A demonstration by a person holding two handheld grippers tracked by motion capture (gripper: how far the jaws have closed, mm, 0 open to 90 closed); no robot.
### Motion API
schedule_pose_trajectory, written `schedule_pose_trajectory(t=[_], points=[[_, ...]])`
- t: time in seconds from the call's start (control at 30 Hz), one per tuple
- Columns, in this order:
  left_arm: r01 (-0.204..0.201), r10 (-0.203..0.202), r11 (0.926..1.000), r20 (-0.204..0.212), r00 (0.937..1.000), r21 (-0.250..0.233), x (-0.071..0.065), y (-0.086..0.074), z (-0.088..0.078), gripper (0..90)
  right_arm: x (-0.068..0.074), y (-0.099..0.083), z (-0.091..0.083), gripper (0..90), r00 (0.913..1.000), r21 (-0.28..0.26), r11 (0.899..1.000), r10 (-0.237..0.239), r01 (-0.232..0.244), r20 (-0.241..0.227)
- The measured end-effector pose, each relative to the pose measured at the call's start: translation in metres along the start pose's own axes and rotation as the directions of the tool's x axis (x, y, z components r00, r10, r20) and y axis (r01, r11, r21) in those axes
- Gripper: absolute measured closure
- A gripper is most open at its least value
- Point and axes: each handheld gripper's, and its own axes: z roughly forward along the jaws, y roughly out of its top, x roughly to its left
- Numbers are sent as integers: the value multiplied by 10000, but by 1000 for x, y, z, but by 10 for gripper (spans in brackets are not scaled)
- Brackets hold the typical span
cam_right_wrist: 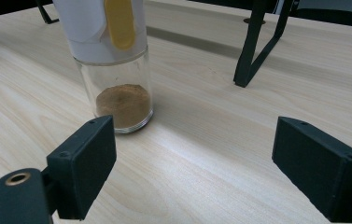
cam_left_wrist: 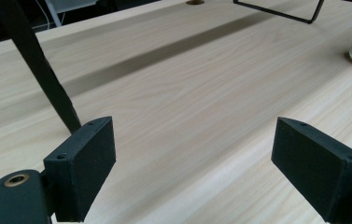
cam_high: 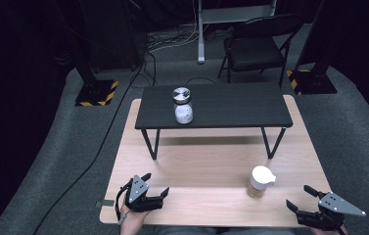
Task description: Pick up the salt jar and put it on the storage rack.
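So: glass jar [cam_high: 261,182] with white lid stands upright on the light wood table [cam_high: 196,166], at about 5 o'clock in the high view, holding a shallow layer of brown powder; the right gripper view shows a yellow tab on its white cap. Second jar [cam_high: 182,105], metal lid, sits on the small black bench [cam_high: 231,105] at about 12 o'clock, with white contents.

Hard to read: top of the near jar is cut off in the right gripper view; in the left gripper view just its base edge shows at 2 o'clock. What the white contents are cannot be told.

Left gripper [cam_high: 156,185] is low over the table at 7 o'clock, jaws apart, nothing between them, pointing toward 2 o'clock. Right gripper [cam_high: 300,197] at 4 o'clock, jaws wide, empty, aimed toward 10 o'clock, near the jar but apart from it.
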Motion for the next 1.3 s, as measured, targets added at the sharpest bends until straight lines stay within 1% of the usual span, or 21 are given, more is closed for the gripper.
schedule_pose_trajectory(t=[0.13, 0.3, 0.63, 0.93, 1.3], points=[[114, -114, 9999, -42, 9999, -73, 1, -2, -2, 130, 0, 0, 0, 123, 10000, -13, 10000, -32, 32, 6], [72, -72, 10000, -21, 10000, 10, 2, -1, -1, 130, 0, 0, 0, 124, 10000, 20, 10000, -24, 24, 8], [155, -155, 9999, 18, 9999, 70, 3, -2, 0, 130, 0, 0, 1, 124, 10000, 54, 10000, -32, 31, 17], [128, -128, 9999, 66, 9999, 82, 3, -2, 0, 130, 0, 0, 1, 124, 10000, 51, 10000, -28, 28, 11], [187, -187, 9998, 60, 9998, 70, 3, -2, 0, 131, 0, 1, 1, 125, 10000, 76, 10000, -41, 42, -4]])
